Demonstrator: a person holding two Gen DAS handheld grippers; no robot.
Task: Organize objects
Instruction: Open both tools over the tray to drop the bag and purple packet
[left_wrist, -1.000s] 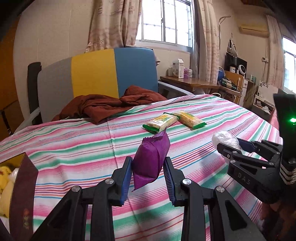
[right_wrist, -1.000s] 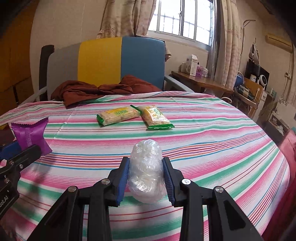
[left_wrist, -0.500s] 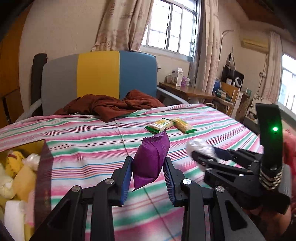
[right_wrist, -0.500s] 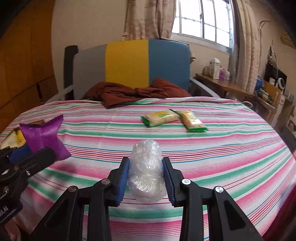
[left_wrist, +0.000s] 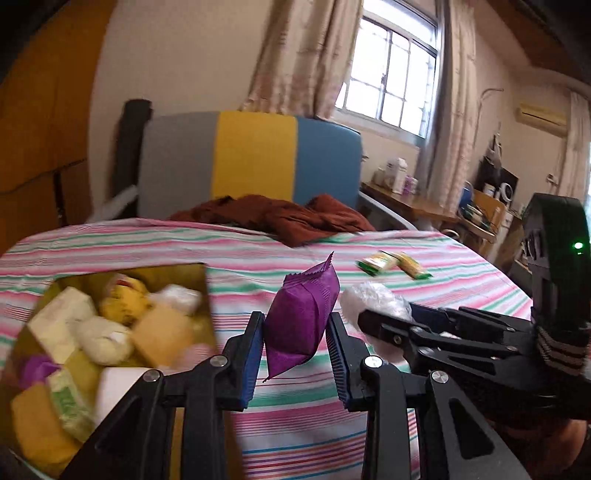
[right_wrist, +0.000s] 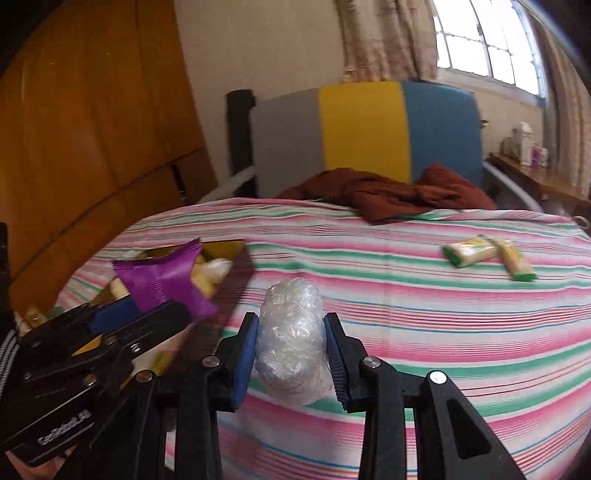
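Left gripper (left_wrist: 297, 354) fingers grasp a purple snack packet (left_wrist: 303, 325); right gripper (right_wrist: 291, 360) fingers grasp a clear-wrapped bundle (right_wrist: 291, 336) above the striped table (right_wrist: 443, 332).

Glossy purple foil snack packet (left_wrist: 303, 317), crimped at the ends. Crinkled clear plastic-film bundle (right_wrist: 291, 339), shiny. Matt black plastic gripper fingers (left_wrist: 236, 369) with ribbed blue pads. Soft striped cotton tablecloth (right_wrist: 424, 314). Far off, rumpled matt rust-brown cloth (left_wrist: 280, 218).

The box (left_wrist: 110, 332) and its contents are motion-blurred.
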